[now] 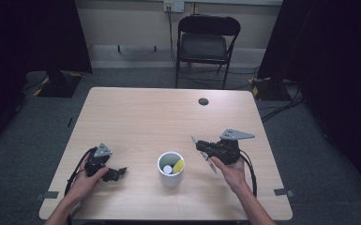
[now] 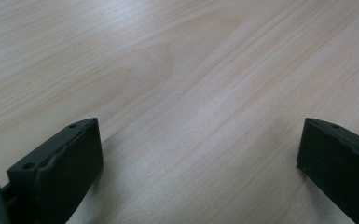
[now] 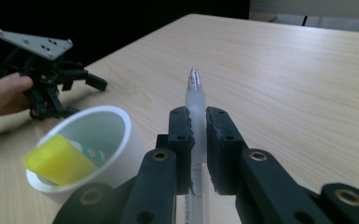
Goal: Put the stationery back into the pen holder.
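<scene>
Pale wood grain covers the table (image 1: pixel 136 117), and on it, near the person's edge, stands a white cup (image 1: pixel 170 168) between the two hands. In the high view the right hand-held gripper (image 1: pixel 201 144) is held above the table just to the right of the cup, and a thin pen (image 1: pixel 209 161) lies across it as a slim light line. The right gripper view gives what the high view cannot: the two black jaws are pressed together on a frosted, translucent pen (image 3: pixel 195 100), which stands up between them with its clear tip pointing away from the camera. The same view looks into the cup (image 3: pixel 116 135) and shows a yellow cap-like piece (image 3: pixel 58 159) leaning inside against the rim; from above it is a small yellow shape (image 1: pixel 178 165) beside a white round one. The left hand-held gripper (image 1: pixel 120 172) rests low on the table to the left of the cup, apart from it. The left gripper view shows its jaws standing wide apart, with bare wood between them. Beyond the far edge of the table stands a dark folding chair (image 1: pixel 205 44).
</scene>
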`<state>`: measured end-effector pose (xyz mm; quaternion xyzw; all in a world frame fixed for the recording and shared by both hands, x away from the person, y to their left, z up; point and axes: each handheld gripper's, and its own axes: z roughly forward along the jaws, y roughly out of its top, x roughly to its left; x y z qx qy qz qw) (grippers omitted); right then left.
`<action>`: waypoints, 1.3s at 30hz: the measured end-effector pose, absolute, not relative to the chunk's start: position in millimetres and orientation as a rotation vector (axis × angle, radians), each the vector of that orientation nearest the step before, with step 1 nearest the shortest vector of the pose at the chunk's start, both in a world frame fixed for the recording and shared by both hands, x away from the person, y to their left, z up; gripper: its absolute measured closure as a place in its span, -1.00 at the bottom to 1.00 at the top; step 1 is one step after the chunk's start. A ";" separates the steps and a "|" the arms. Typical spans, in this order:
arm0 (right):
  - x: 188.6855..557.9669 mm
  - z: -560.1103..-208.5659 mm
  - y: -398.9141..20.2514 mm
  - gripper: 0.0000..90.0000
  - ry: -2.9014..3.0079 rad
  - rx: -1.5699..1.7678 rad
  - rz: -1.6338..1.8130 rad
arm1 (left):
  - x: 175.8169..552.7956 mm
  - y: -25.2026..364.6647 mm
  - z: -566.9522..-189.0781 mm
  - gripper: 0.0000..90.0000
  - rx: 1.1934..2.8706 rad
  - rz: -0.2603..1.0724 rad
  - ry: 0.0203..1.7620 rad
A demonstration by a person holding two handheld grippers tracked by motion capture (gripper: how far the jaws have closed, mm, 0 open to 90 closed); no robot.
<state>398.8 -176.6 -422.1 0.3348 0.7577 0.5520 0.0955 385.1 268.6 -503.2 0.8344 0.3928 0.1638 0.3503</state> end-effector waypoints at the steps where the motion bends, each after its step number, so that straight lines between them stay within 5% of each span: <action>1: 398.4 -421.0 -175.9 0.80 2.242 0.991 1.655 | 385.0 268.5 -503.2 -1.00 2.161 0.424 1.017; 39: 404.7 -384.1 -116.5 0.80 2.248 0.781 1.815 | 385.0 268.5 -503.2 -1.00 2.161 0.424 1.018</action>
